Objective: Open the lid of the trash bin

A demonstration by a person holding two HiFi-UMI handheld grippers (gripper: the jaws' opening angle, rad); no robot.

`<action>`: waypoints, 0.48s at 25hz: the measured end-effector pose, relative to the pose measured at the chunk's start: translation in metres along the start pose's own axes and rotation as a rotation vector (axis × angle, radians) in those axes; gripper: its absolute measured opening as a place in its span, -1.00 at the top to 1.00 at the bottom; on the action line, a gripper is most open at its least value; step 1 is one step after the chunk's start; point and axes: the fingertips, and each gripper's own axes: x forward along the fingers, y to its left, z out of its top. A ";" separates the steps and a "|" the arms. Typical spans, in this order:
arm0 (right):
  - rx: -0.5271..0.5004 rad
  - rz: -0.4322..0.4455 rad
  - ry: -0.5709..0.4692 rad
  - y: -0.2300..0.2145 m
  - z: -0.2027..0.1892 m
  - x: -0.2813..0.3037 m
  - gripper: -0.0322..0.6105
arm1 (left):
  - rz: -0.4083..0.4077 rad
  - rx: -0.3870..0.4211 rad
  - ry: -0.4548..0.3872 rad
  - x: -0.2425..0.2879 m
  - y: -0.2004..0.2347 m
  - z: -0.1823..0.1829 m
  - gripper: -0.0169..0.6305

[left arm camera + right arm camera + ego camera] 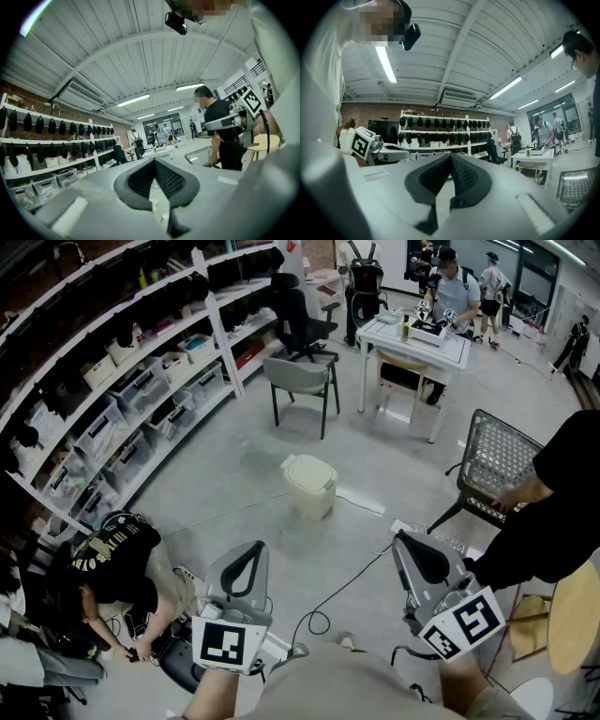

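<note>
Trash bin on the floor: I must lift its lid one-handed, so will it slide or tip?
The trash bin looks like small cream plastic, so probably light and apt to slide on the smooth floor. It stands squat, so tipping seems less likely. Its rounded lid, shut now, may be slippery.

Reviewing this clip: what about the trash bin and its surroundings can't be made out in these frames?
Trash bin lid: head view, too small to show hinge, pedal or catch.
Trash bin, gripper views: not discernible; left gripper and right gripper fill the lower frames.
Shelf boxes: head view, contents too small.
</note>
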 end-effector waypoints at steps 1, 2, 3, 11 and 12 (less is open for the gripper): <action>0.004 0.003 0.004 -0.004 -0.002 -0.003 0.89 | 0.001 -0.001 0.005 0.003 -0.005 0.001 0.94; 0.009 0.005 0.007 -0.008 -0.004 -0.006 0.89 | 0.002 -0.001 0.009 0.005 -0.009 0.001 0.94; 0.013 0.008 0.010 -0.012 -0.005 -0.009 0.89 | 0.002 0.001 0.012 0.008 -0.013 0.002 0.94; 0.028 0.030 0.020 -0.033 -0.016 -0.030 0.89 | 0.010 0.027 0.030 0.019 -0.042 0.003 0.94; 0.028 0.030 0.019 -0.036 -0.018 -0.033 0.89 | 0.009 0.032 0.032 0.021 -0.047 0.002 0.94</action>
